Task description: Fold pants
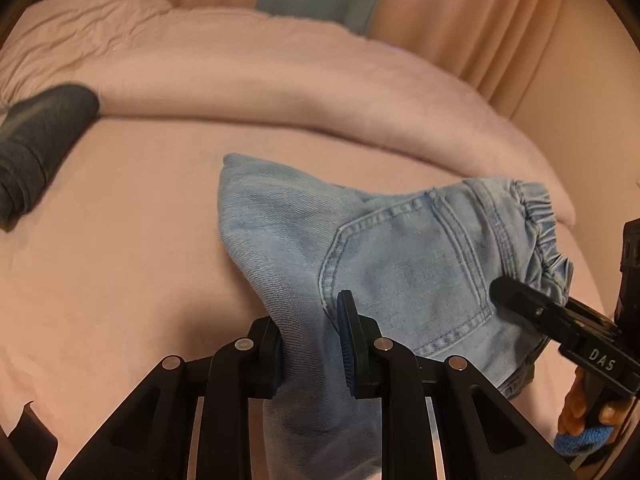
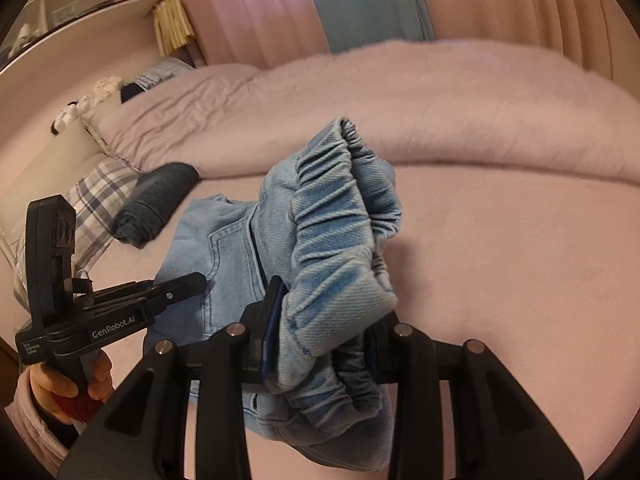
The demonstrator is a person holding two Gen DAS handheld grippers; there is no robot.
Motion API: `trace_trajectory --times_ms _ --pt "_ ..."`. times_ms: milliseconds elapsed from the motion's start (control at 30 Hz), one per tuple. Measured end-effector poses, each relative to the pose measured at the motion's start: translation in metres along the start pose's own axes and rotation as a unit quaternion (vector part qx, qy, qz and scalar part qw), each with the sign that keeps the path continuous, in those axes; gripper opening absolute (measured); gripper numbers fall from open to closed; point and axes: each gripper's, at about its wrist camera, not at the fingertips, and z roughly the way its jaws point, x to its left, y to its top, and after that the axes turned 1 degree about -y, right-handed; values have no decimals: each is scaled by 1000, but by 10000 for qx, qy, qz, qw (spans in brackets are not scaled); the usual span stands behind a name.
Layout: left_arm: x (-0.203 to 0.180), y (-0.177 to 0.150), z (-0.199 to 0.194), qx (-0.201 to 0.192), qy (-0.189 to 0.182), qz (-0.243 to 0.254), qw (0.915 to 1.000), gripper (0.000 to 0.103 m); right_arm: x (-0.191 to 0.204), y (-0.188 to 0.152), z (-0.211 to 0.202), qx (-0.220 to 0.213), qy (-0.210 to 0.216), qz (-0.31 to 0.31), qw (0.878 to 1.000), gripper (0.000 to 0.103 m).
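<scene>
Both hand-held grippers (image 1: 310,344) (image 2: 320,344) clench pants (image 1: 400,264); only right view shows plaid pillow (image 2: 96,204).

The left wrist camera sits just behind its own black two-finger left gripper (image 1: 312,348), looking forward and downward along the fingers onto the pink-sheeted bed (image 1: 120,260); the light-blue denim pants (image 1: 400,260) fill the near field, very close to the lens. The right wrist camera rides the same way behind the black right gripper (image 2: 320,344), tilted down across the same bed (image 2: 520,260) towards pink curtains (image 2: 248,8). Both views share the denim pants (image 2: 332,240), the rolled dark grey cloth (image 1: 36,144) (image 2: 156,200), the bunched pink duvet (image 1: 280,72) (image 2: 440,92) — and each sees the other gripper at its edge, the right one (image 1: 516,292) at the left view's right side, the left one (image 2: 192,282) at the right view's left.
</scene>
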Motion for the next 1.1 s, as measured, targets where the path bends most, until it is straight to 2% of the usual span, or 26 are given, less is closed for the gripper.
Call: trace_trajectory --times_ms 100,133,200,267,367,433,533,633,667,700,733,767,833,900,967,1033,1100 --pt "9 -8 7 77 131 -18 9999 20 -4 -7 23 381 -194 80 9991 42" --pt "10 -10 6 92 143 -3 9999 25 -6 -9 28 471 -249 128 9985 47" --pt "10 -13 3 69 336 118 9993 39 -11 -10 32 582 -265 231 9977 52" --pt "13 -14 -2 24 629 238 9977 64 -15 -12 31 683 -267 336 9967 57" --pt "19 -16 -15 -104 754 230 9968 66 -28 -15 19 799 -290 544 9949 59" --pt "22 -18 -26 -228 837 272 9959 66 -37 -18 5 710 -224 722 9946 64" --pt "17 -19 -43 -453 818 443 9946 66 -41 -17 -24 338 -569 659 9956 66" --pt "7 -18 -51 -574 487 569 9955 66 -34 -7 -53 -228 -658 415 9967 65" --pt "3 -18 -51 -583 366 610 9958 66 -29 -4 -55 -321 -681 261 9968 64" --pt "-2 -19 -49 -557 252 656 9960 66 -21 0 -55 -385 -763 18 9963 57" --pt "-8 -19 -43 -506 195 711 9960 66 -13 4 -50 -362 -848 -221 9955 43" --pt "-12 -21 -37 -437 173 771 9959 66 -6 8 -43 -312 -856 -391 9951 37" --pt "-13 -25 -26 -279 182 846 9959 66 7 8 -25 -135 -786 -724 9942 28" --pt "-14 -32 -10 -51 397 902 9951 66 16 4 -5 116 -851 -1020 9911 22" --pt "-3 -43 3 171 521 940 9941 66 20 -3 5 289 -769 -1078 9908 21" --pt "8 -45 6 196 302 682 9970 66 25 -13 12 471 -556 -1153 9907 21" --pt "11 -43 8 269 250 561 9978 67 29 -24 24 657 -746 -1399 9852 22"
